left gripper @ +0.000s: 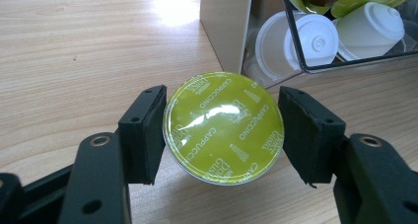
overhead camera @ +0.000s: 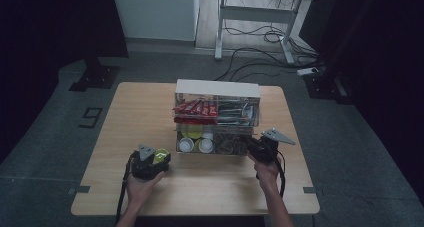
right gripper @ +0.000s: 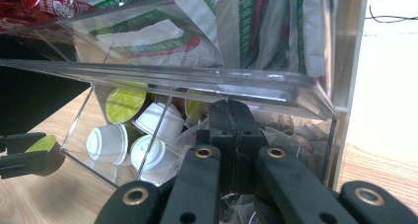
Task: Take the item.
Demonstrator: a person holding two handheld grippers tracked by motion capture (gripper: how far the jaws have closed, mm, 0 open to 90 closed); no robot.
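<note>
A coffee capsule (left gripper: 224, 128) with a yellow-green foil lid marked "cappuccino" is clamped between the pads of my left gripper (left gripper: 222, 131), which is shut on it just above the wooden table. In the high view this gripper (overhead camera: 159, 158) sits left of the clear acrylic organizer (overhead camera: 217, 89), a little in front of it. My right gripper (right gripper: 230, 120) has its jaws pressed together, shut. Its tip reaches into the organizer's lower right compartment among brownish wrapped packets. In the high view it (overhead camera: 251, 144) is at the organizer's front right corner.
The lower left compartment holds white capsules (right gripper: 106, 142) and a green-lidded one (right gripper: 123, 104). Red sachets (overhead camera: 195, 108) and green-and-white packets (right gripper: 266, 31) fill the upper tier. The wooden table (overhead camera: 130, 112) has free room on the left and in front.
</note>
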